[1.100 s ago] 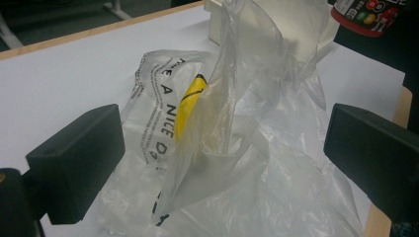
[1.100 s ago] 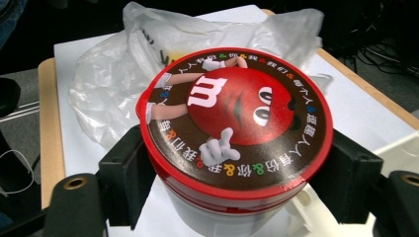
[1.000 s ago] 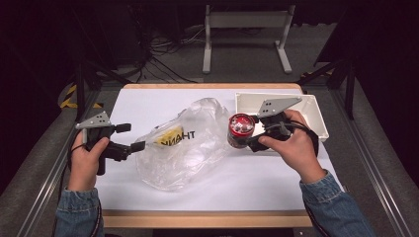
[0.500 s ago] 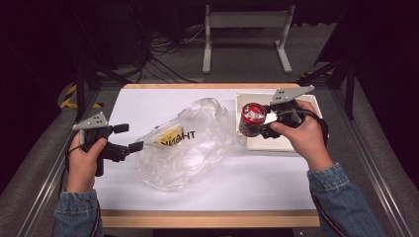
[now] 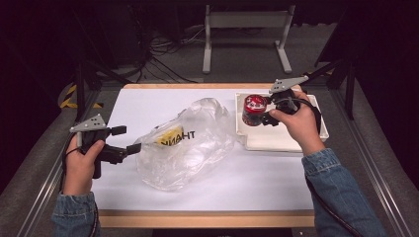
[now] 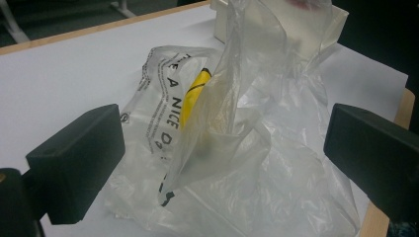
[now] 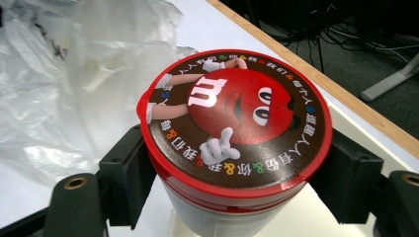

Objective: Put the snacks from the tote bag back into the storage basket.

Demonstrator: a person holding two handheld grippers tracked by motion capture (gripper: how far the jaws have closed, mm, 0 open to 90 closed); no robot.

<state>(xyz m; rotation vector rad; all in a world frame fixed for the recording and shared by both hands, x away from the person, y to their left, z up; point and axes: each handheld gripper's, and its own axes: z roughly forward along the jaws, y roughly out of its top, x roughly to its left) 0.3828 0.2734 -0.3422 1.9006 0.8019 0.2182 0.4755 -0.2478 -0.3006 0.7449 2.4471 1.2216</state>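
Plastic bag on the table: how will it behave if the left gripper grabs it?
The bag is thin, crumpled clear film, so it likely goes floppy and bunches rather than lifting as one shape. It looks nearly empty, so probably very light. The film looks smooth, so it may slip unless the open left gripper pinches a fold.

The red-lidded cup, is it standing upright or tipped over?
Upright: the right gripper holds the cup by its sides, its lid facing up.
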